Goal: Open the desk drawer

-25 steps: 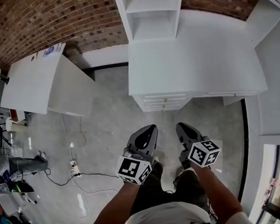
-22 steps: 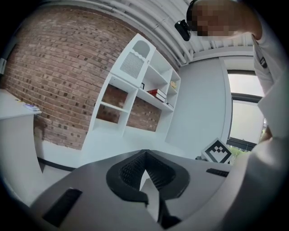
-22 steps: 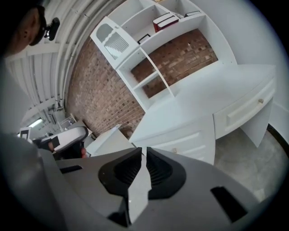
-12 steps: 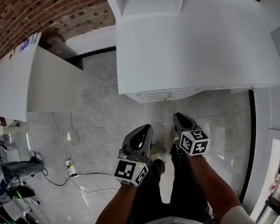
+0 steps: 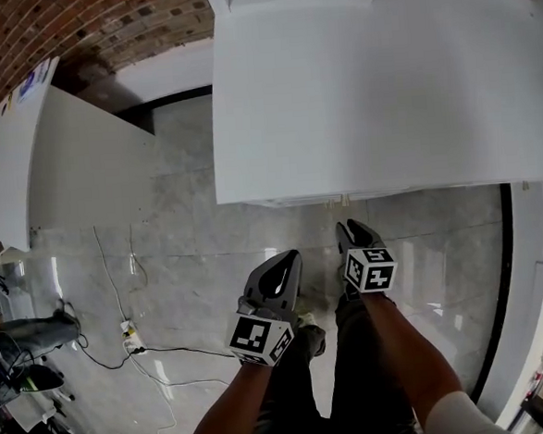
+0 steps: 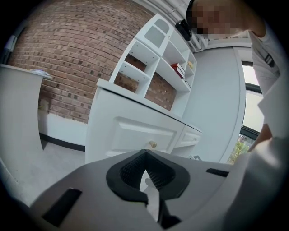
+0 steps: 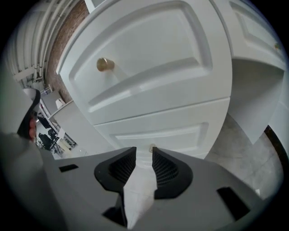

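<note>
The white desk [image 5: 374,93] fills the top of the head view, and its edge hides nearly all of the drawer fronts [image 5: 331,199]. Both grippers hang low over the floor in front of it. My left gripper [image 5: 288,257] [image 6: 145,154] is shut and empty, and it faces a drawer with a brass knob [image 6: 153,144] some way off. My right gripper [image 5: 346,227] [image 7: 143,151] points down at the drawer stack. Its jaws are opening with nothing between them. The upper drawer's brass knob [image 7: 105,64] shows high left, and a lower drawer's knob [image 7: 152,146] sits just beyond the tips.
A second white table [image 5: 26,154] stands at the left against the brick wall [image 5: 101,29]. Cables and a power strip [image 5: 127,337] lie on the grey floor. An open shelf unit [image 6: 153,58] with books [image 6: 179,70] stands on the desk. The person's legs are below the grippers.
The view has closed in on the desk, and its top now covers the drawer fronts that showed before. Both grippers sit nearer the desk's front edge.
</note>
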The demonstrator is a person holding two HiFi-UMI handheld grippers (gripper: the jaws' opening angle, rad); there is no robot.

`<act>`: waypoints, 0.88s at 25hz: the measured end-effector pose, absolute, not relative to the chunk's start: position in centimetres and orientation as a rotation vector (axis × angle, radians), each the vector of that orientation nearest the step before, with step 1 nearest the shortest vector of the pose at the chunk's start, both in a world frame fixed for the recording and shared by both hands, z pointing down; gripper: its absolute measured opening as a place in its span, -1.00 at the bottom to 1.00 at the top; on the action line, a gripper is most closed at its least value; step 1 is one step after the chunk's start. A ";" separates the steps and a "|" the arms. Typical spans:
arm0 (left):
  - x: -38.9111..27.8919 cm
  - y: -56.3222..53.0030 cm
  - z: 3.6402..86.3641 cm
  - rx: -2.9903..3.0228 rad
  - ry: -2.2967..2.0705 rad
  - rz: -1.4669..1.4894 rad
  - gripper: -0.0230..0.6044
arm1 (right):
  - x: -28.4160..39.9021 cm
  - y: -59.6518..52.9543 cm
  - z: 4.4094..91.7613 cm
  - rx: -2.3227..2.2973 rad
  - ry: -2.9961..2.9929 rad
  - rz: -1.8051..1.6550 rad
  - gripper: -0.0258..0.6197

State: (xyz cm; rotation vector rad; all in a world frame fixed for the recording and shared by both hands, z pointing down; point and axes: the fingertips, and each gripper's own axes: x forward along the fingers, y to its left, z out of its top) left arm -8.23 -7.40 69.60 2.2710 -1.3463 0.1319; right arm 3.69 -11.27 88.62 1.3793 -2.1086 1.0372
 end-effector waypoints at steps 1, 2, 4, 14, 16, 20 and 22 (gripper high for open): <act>-8.2 -7.6 70.2 2.270 -1.348 0.132 -0.89 | 3.7 -11.6 89.5 1.377 -2.106 1.035 -0.61; -8.2 -7.9 70.8 2.270 -1.348 0.132 -0.89 | 3.6 -12.0 90.3 1.375 -2.104 1.035 -0.60; -8.2 -8.4 71.9 2.268 -1.345 0.128 -0.89 | 3.5 -12.9 91.8 1.375 -2.101 1.035 -0.60; -8.4 -10.8 75.6 2.258 -1.342 0.133 -0.89 | 2.5 -15.4 96.4 1.345 -2.074 1.006 -0.57; -8.4 -11.1 76.1 2.259 -1.337 0.137 -0.89 | 2.3 -15.8 97.0 1.345 -2.067 1.000 -0.57; -8.4 -11.1 76.4 2.259 -1.330 0.144 -0.89 | 1.8 -16.2 97.5 1.337 -2.051 0.976 -0.60; -8.5 -10.9 76.3 2.259 -1.330 0.148 -0.89 | 1.7 -16.1 97.4 1.342 -2.047 0.980 -0.68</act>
